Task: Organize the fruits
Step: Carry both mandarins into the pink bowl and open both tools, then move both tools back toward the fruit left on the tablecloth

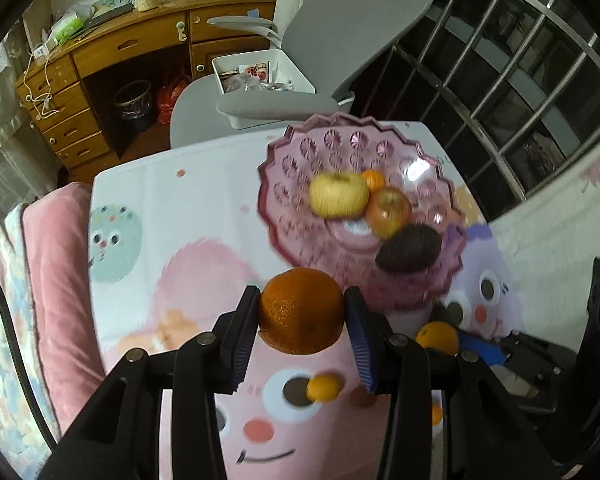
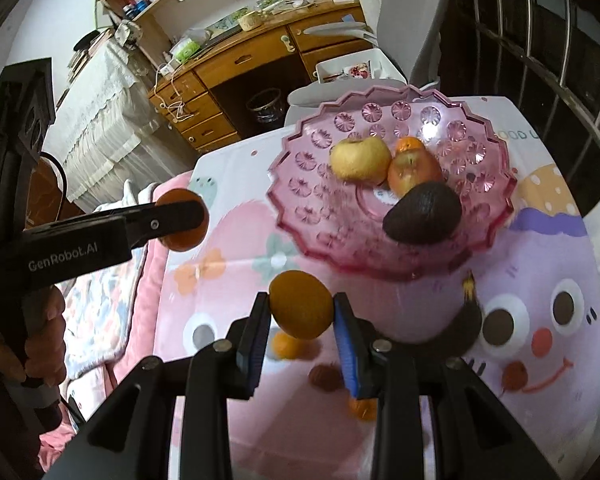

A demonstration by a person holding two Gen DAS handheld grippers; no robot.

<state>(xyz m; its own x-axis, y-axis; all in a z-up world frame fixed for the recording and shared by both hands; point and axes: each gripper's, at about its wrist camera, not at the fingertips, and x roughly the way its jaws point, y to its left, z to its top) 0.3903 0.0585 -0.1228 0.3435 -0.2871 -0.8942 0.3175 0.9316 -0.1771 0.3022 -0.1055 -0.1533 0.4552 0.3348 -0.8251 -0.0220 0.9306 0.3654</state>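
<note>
My left gripper (image 1: pixel 302 300) is shut on a large orange (image 1: pixel 300 320), held above the cartoon-print tablecloth (image 1: pixel 160 208) just short of the pink scalloped plate (image 1: pixel 296 148). The plate holds a yellow apple (image 1: pixel 338 194), a red apple (image 1: pixel 390 212), a small orange (image 1: pixel 374 179) and a dark avocado (image 1: pixel 410 248). My right gripper (image 2: pixel 302 304) is shut on a smaller orange (image 2: pixel 300 312), also raised in front of the plate (image 2: pixel 300 184). The left gripper (image 2: pixel 188 216) with its orange (image 2: pixel 180 240) shows at the left of the right wrist view.
Small loose oranges (image 2: pixel 286 346) (image 2: pixel 362 408) and a brown fruit (image 2: pixel 326 376) lie on the cloth below the grippers. A grey chair (image 1: pixel 340 20) with a white bin (image 1: pixel 260 72) stands behind the table. Pink cushion (image 1: pixel 56 272) at left, window bars (image 1: pixel 520 60) at right.
</note>
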